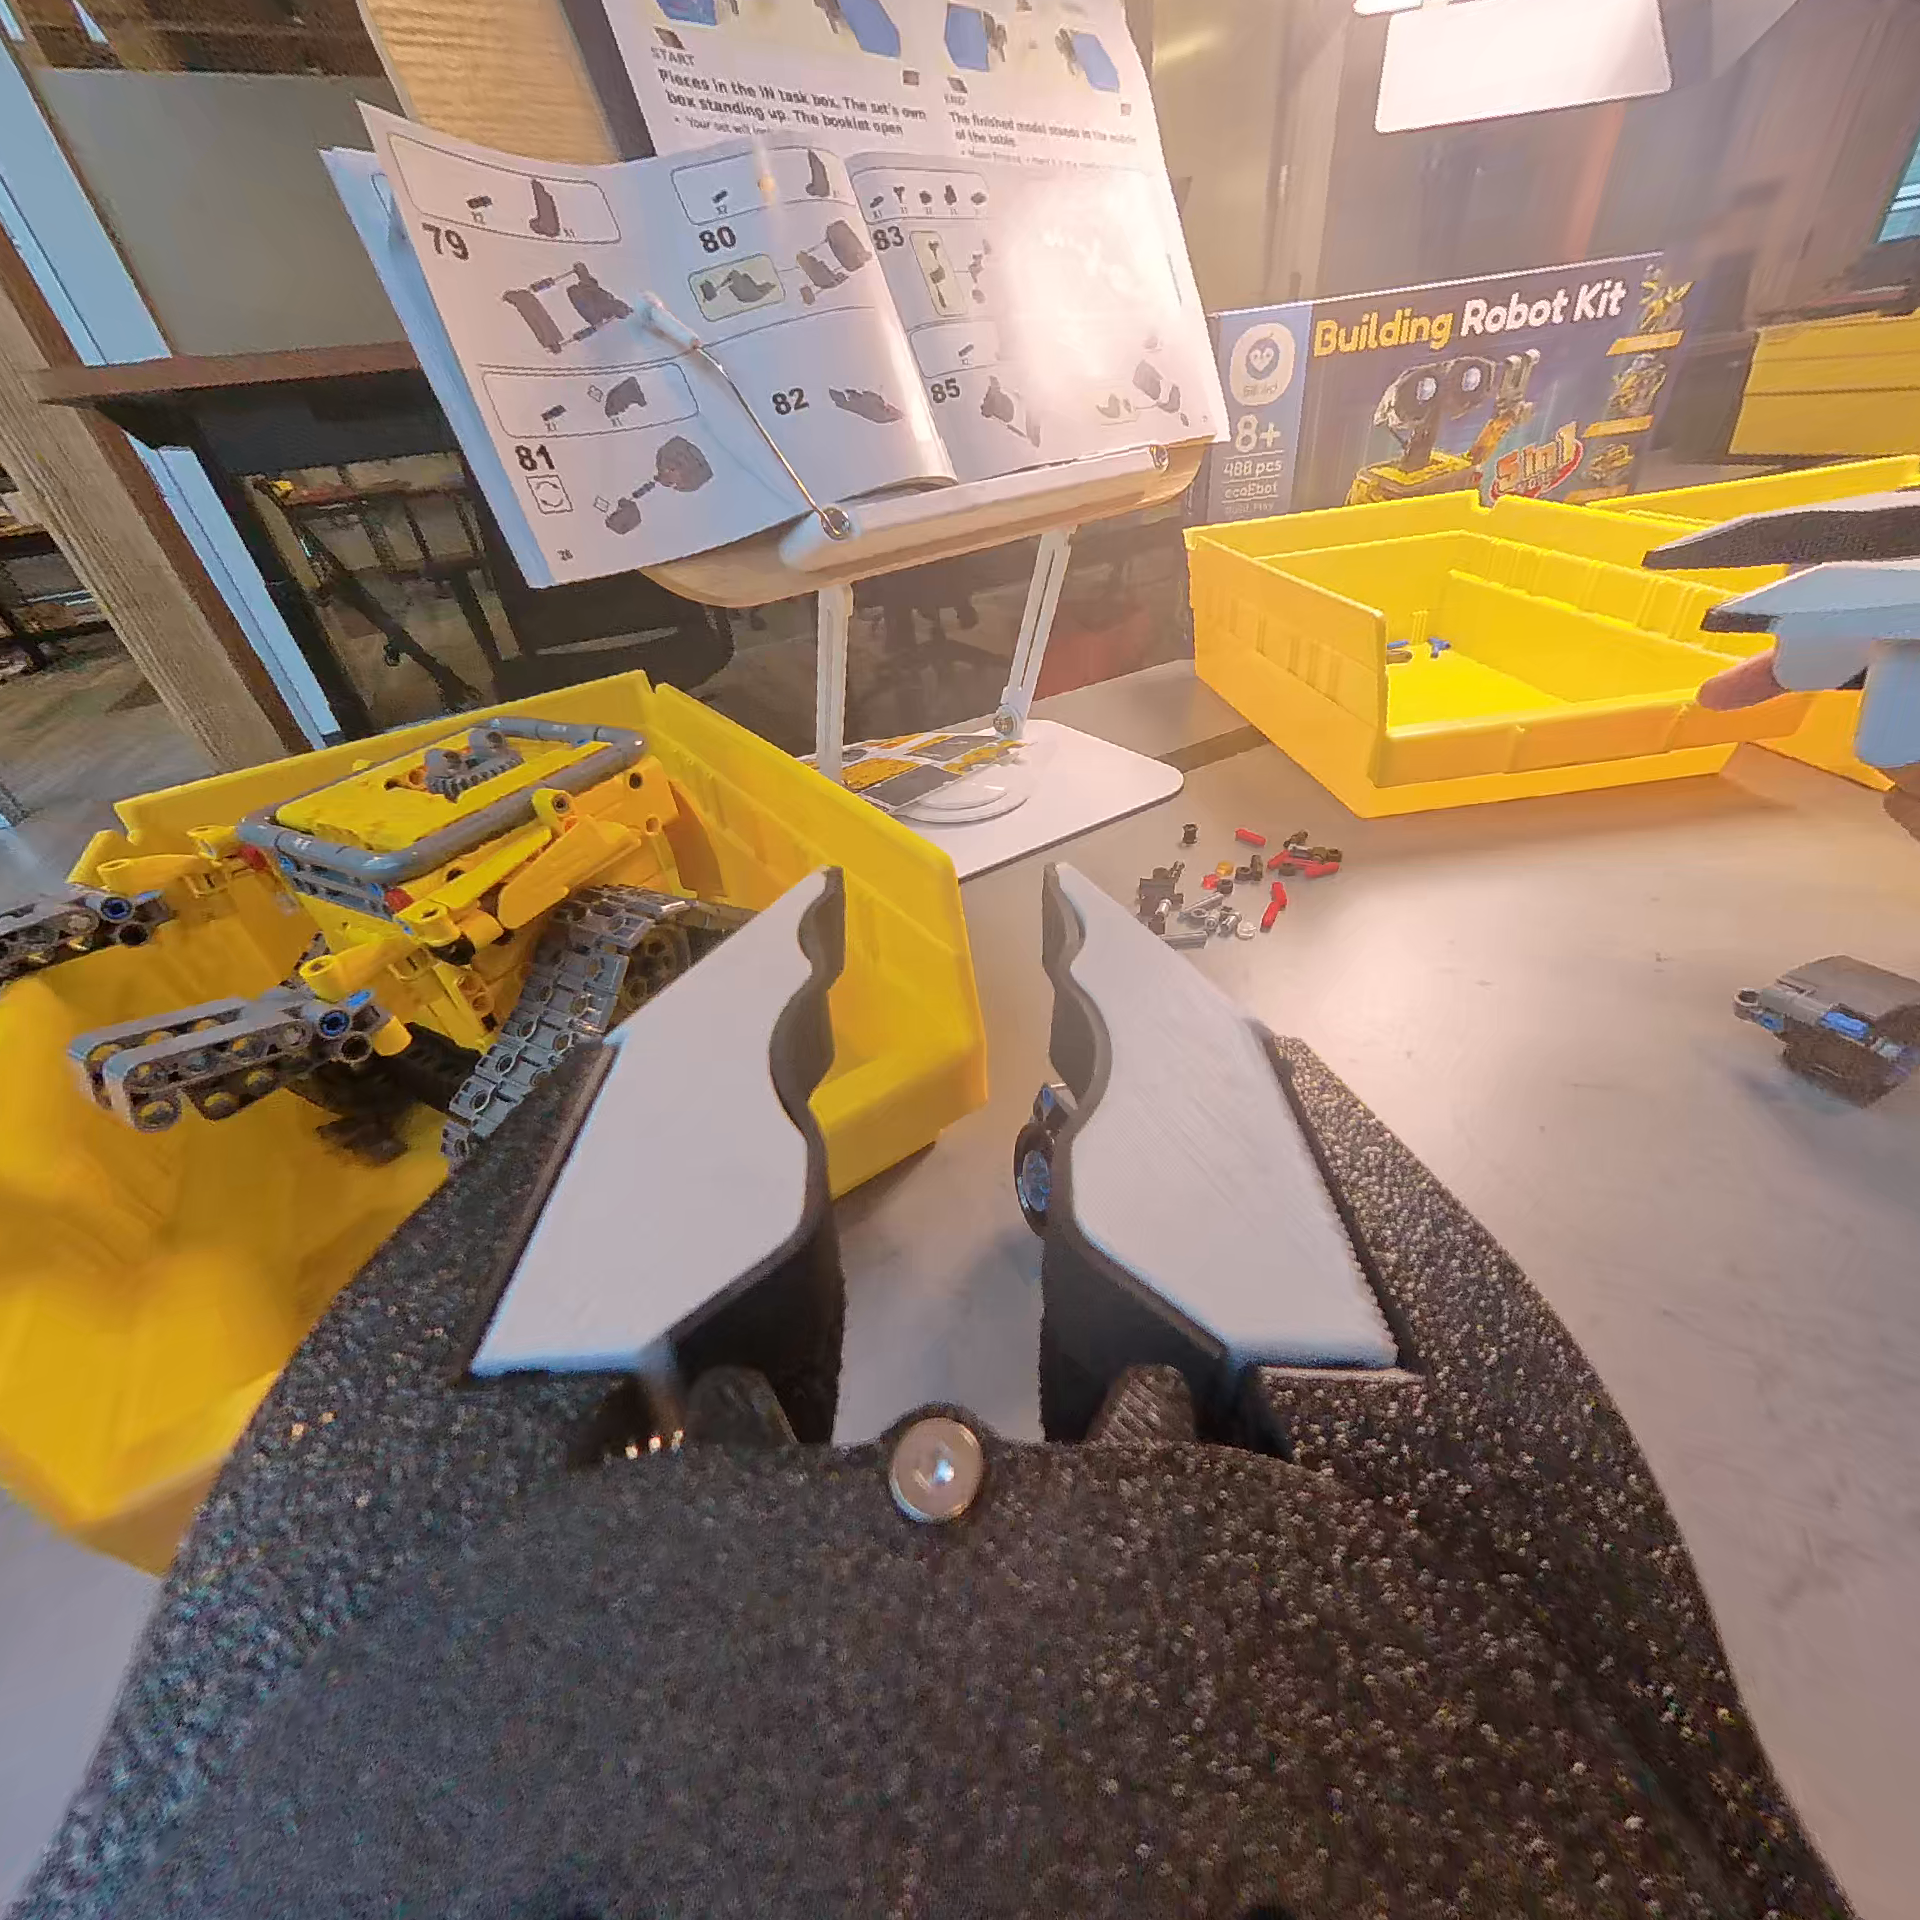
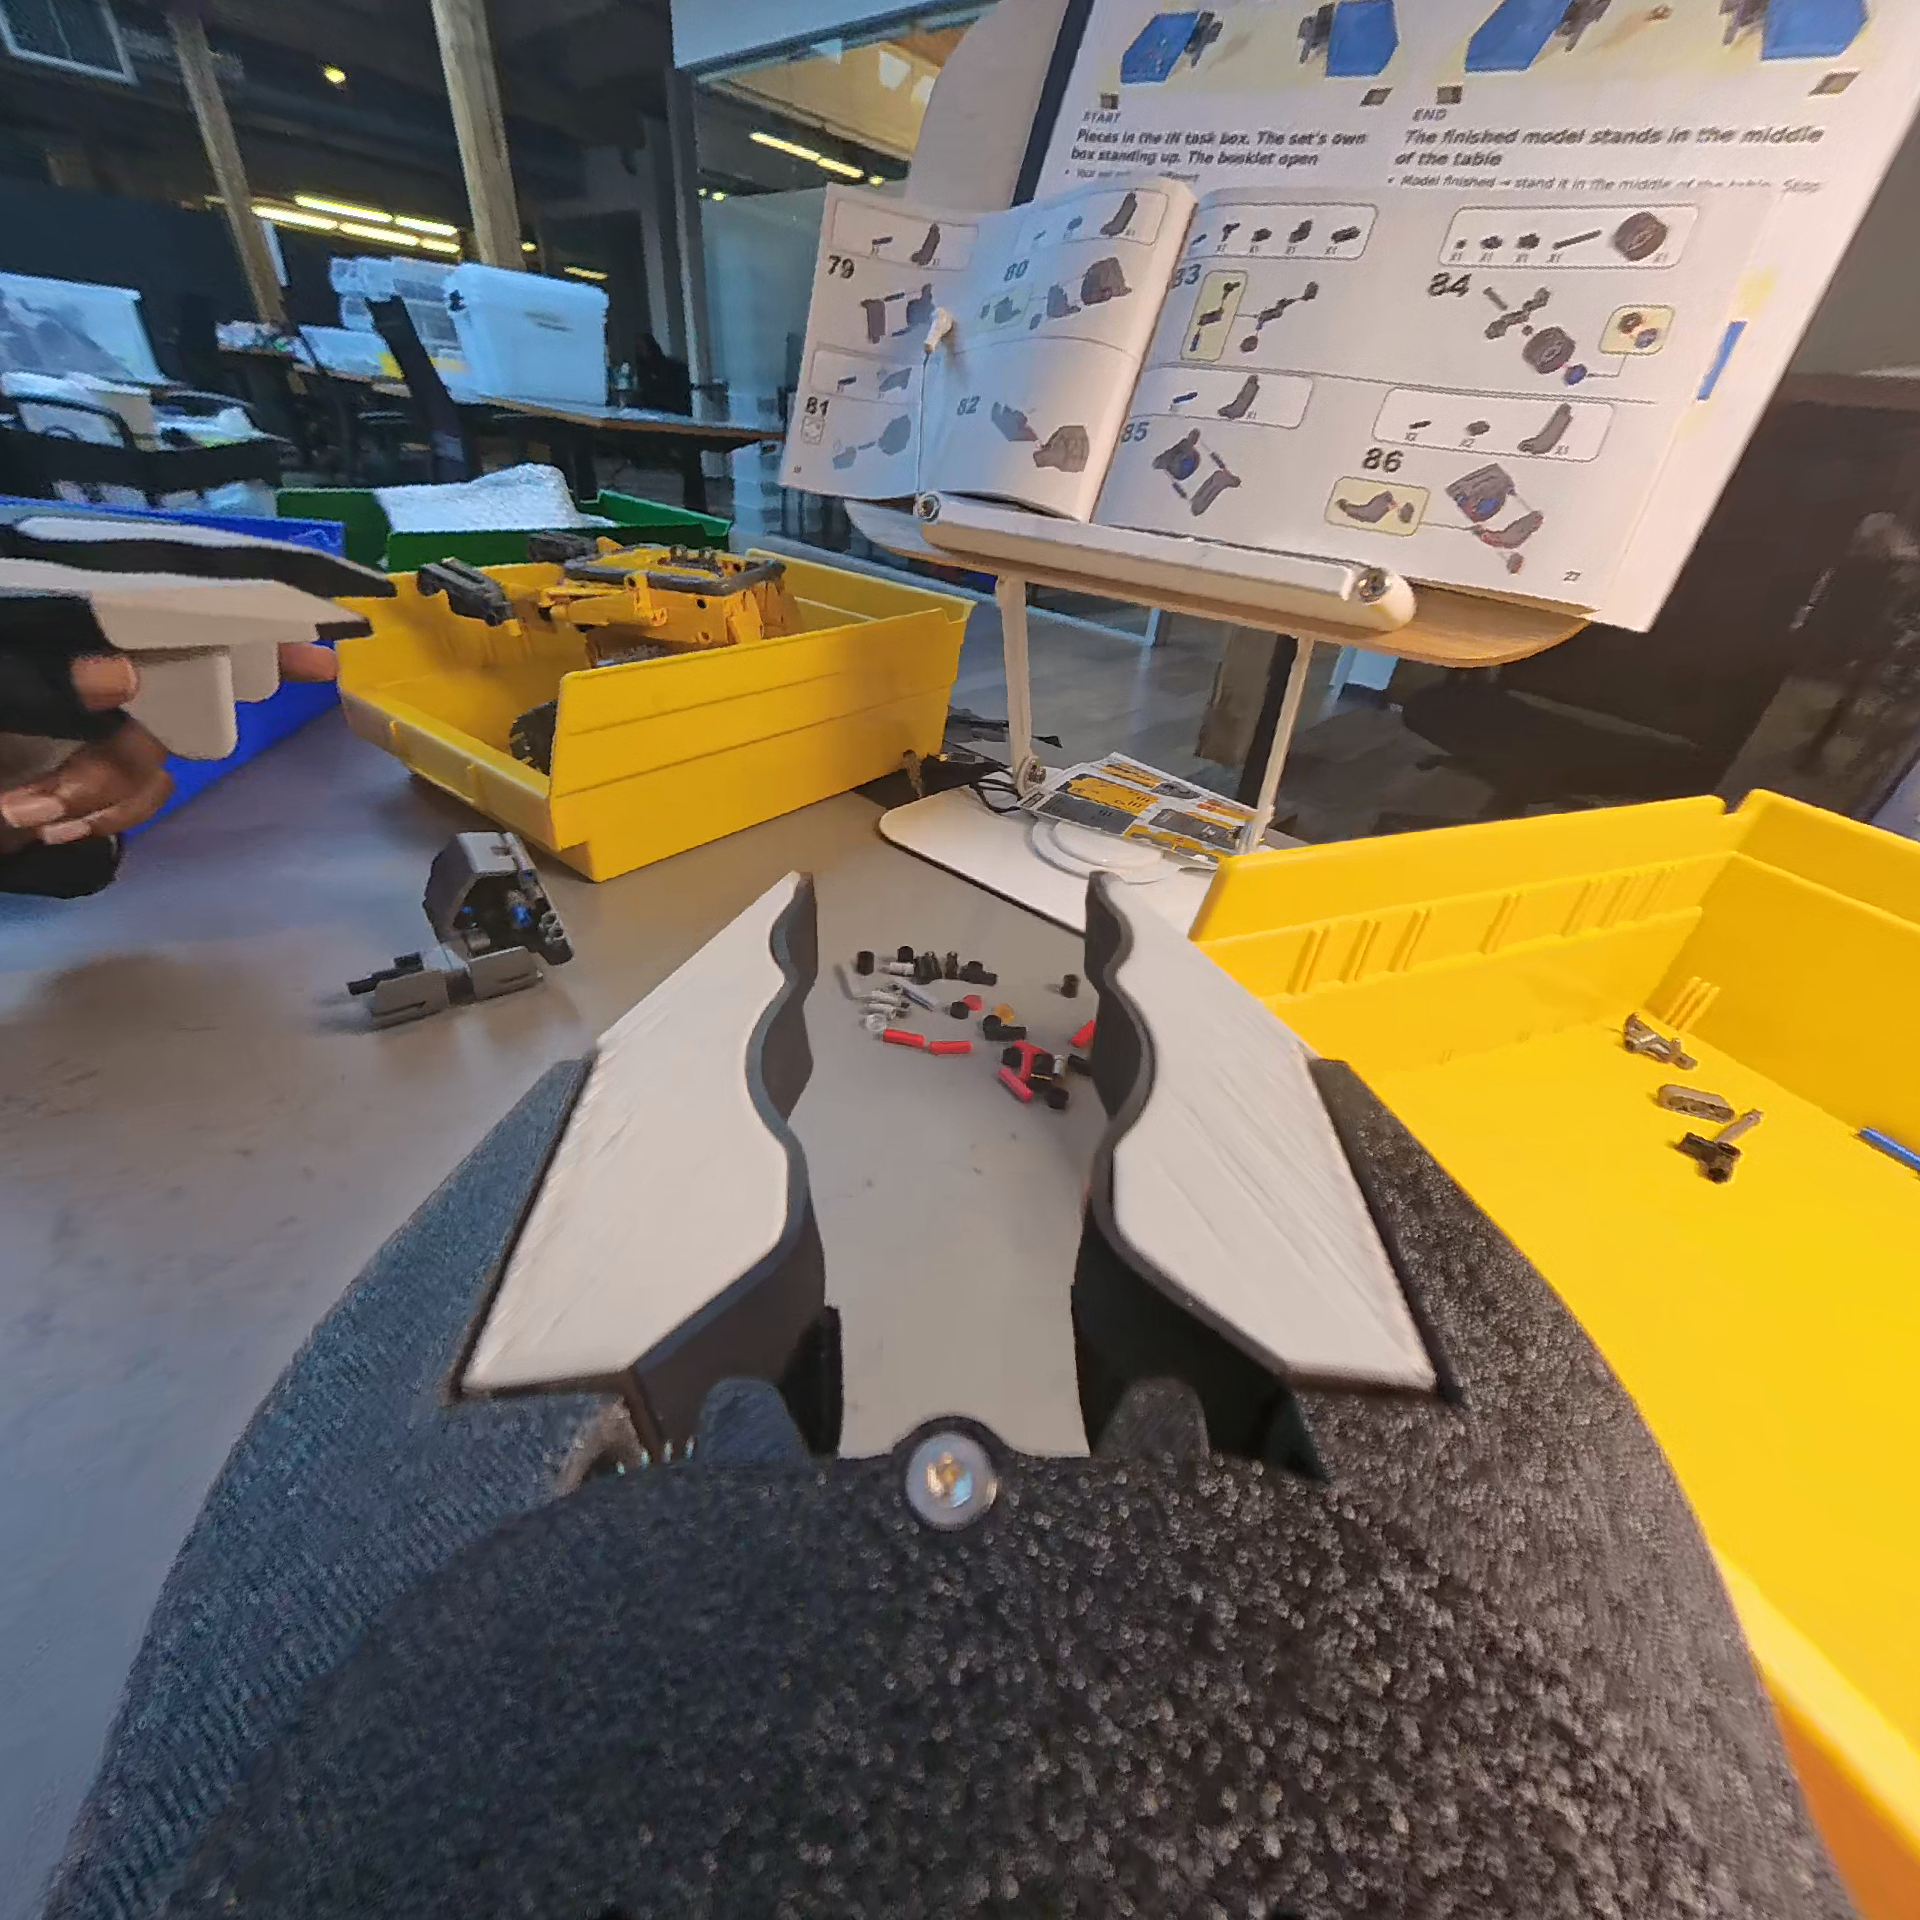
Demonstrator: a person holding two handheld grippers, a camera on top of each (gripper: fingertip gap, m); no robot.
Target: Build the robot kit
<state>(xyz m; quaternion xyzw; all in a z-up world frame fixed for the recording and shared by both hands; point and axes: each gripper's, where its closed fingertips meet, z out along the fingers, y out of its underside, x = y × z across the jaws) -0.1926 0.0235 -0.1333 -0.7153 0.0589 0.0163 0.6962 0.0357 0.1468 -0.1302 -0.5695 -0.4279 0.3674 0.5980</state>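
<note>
Left gripper [image 1: 940, 904] released, empty, by the near-left bin [image 1: 914, 997] holding the yellow model [image 1: 436, 894]. Right gripper [image 2: 951, 914] released, empty, over loose pins [image 2: 966, 1023] on tabletop [image 2: 208, 1091]. Grey sub-assembly [image 2: 483, 925] left of pins. Right bin [image 2: 1507, 1195] holds few parts. Booklet [image 2: 1195, 384] far, on stand.

We see smooth glossy yellow plastic bins [image 1: 914, 997], lower left. The table [image 1: 1558, 1195] looks matt grey, faintly scuffed. The left claw [image 1: 940, 904] has ridged matt grey plastic fingers [image 1: 686, 1122] on rough speckled black housing. Glossy paper booklet [image 2: 1351, 395], upper right.
</note>
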